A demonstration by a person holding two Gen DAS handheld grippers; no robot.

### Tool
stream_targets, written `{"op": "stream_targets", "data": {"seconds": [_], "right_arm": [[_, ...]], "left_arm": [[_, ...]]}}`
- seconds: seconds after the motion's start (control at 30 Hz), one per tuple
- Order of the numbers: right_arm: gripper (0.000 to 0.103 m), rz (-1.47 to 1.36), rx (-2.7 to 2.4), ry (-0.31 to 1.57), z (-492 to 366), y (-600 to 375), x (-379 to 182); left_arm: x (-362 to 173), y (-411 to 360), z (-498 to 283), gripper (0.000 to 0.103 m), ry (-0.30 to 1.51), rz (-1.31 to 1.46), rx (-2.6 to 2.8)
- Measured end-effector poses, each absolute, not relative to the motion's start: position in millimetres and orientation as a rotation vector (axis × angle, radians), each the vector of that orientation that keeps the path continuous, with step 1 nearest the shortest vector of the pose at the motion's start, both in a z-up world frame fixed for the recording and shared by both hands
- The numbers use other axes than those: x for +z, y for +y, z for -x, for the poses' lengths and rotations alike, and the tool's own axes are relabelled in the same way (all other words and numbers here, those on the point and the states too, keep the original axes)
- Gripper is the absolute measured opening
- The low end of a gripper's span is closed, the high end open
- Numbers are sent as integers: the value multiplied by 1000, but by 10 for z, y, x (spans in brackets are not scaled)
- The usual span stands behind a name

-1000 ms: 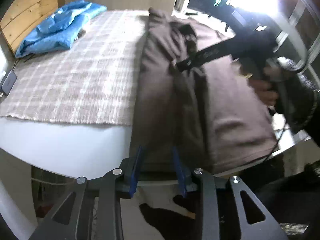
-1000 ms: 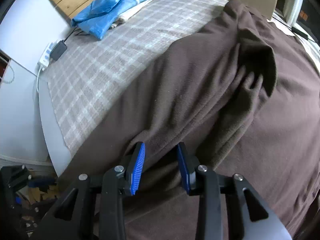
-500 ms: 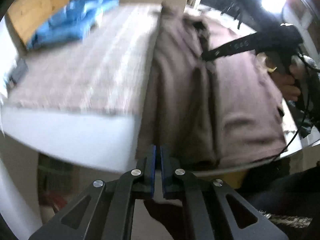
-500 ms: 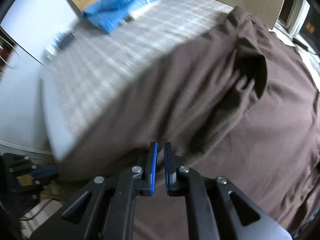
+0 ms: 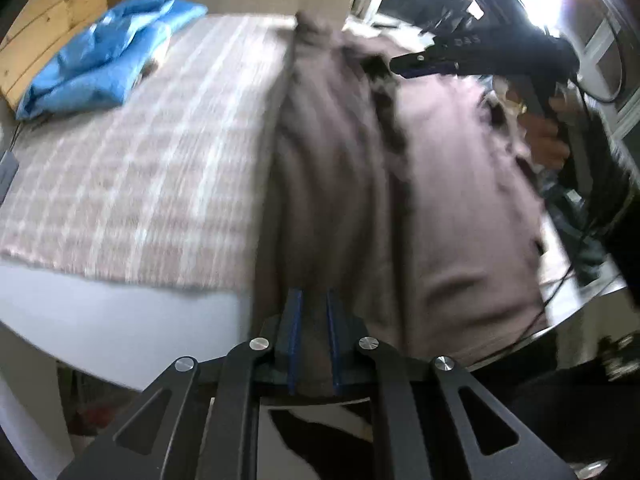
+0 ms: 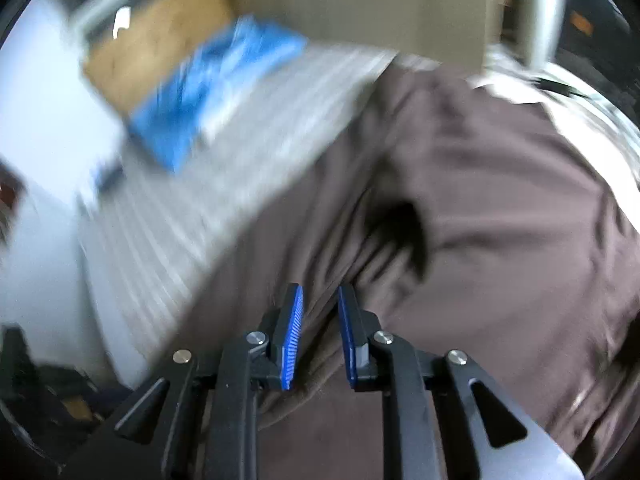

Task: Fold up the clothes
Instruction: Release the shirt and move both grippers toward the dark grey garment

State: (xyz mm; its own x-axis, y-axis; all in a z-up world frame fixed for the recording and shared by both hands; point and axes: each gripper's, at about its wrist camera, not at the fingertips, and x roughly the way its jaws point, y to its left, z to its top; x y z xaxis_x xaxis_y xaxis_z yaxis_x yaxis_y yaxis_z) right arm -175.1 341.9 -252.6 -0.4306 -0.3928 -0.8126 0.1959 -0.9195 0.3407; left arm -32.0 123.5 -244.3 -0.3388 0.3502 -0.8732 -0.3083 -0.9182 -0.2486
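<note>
A brown garment [image 5: 440,200] lies spread over the right side of a bed. Its near hem hangs over the bed's edge, and my left gripper [image 5: 312,296] has that hem bunched between its blue pads; the jaws are opening slightly. In the right wrist view the same brown garment [image 6: 500,200] rises in a ridge to my right gripper [image 6: 320,292]. A fold of it sits between the pads while those jaws widen. The left wrist view shows the right gripper [image 5: 404,65] over the garment's far end, with a person's hand [image 5: 540,136] holding it.
A checked blanket [image 5: 152,184] covers the bed, and white mattress [image 5: 120,320] shows at the near edge. Crumpled blue clothing [image 5: 104,56] lies at the far left by a wooden headboard [image 5: 52,20]. Cables and dark gear crowd the right side.
Both grippers closed onto the brown garment, then their pads parted a little with fabric still between them. The right gripper swung up and sideways, and its view is now blurred.
</note>
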Motion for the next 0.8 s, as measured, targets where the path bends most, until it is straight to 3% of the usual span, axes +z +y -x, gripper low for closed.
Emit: {"op": "stream_targets", "data": {"seconds": [0.07,0.23,0.43,0.63,0.73,0.8], "right_arm": [[24,-1371,-2458,-407,1604,3782,-2366],[25,-1408,-2688,-478,1400,4411,-2401],[25,-1570,-2705,-739,886,4952,-2751],[25,-1648,-2867,-896,-137,5365,-2577],[26,-1637,-2930,-959,-559,5588,-2392],[37,-1625,-2944,-949,-681,5729,-2276]], "left_arm": [[-2302,1340,405,14,-54,1435,2269],[-2508,1565,744,16,-75,1409,2176],[-2870,1825,725,15,107,1502,2054],[-2342,1743,772,18,-6,1367,1975],[-2204,1955,839,23,39,1307,1929],[-2197,2182,849,23,80,1293,1903]]}}
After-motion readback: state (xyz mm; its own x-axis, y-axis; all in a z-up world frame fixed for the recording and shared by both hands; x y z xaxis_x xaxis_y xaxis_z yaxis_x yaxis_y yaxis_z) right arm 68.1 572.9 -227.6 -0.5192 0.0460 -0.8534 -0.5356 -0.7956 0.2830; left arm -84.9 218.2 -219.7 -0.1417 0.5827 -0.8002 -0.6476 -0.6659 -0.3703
